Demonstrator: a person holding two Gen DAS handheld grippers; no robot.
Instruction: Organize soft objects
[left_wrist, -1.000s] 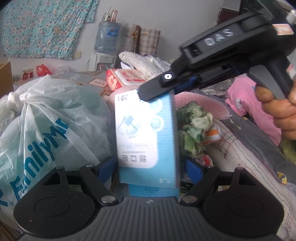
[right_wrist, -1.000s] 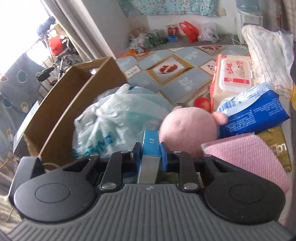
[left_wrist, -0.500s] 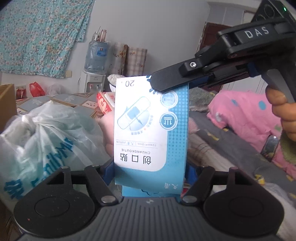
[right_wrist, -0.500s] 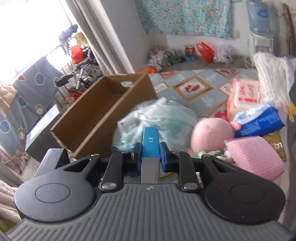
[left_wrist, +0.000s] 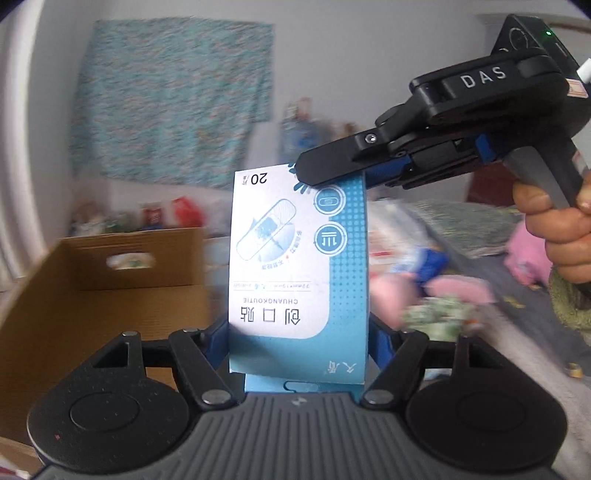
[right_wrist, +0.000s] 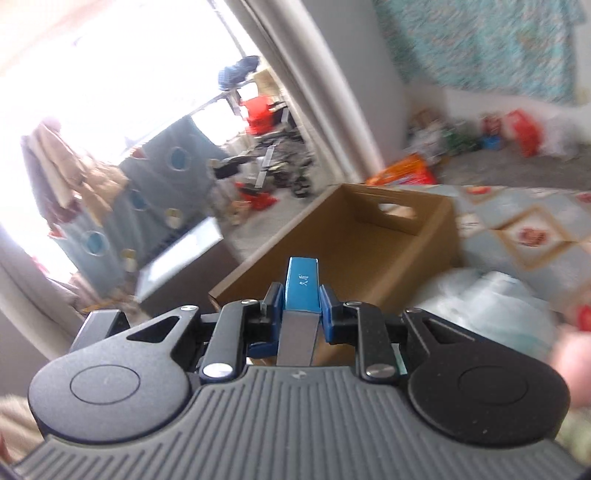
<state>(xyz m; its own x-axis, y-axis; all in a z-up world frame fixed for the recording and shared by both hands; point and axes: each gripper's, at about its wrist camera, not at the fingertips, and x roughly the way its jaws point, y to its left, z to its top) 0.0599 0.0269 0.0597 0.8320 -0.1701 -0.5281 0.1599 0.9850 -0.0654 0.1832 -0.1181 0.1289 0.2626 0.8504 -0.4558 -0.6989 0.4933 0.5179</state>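
A blue and white bandage box (left_wrist: 295, 266) stands between the fingers of my left gripper (left_wrist: 298, 343), which close on its sides. My right gripper (left_wrist: 332, 173) reaches in from the upper right and pinches the box's top corner. In the right wrist view the box's narrow blue edge (right_wrist: 301, 291) sits clamped between the right gripper's blue pads (right_wrist: 300, 310). An open brown cardboard box (left_wrist: 110, 288) lies below and to the left; it also shows in the right wrist view (right_wrist: 369, 251) just beyond the held box.
A white plastic bag (right_wrist: 491, 302) and pink soft items (left_wrist: 454, 291) lie to the right on a patterned cover. A teal floral cloth (left_wrist: 173, 99) hangs on the wall. Clutter lines the floor by the wall (right_wrist: 480, 136).
Both grippers have carried the bandage box up and leftward, away from the plastic bag and pink toy, until the cardboard box lies under it. The grips have not changed.
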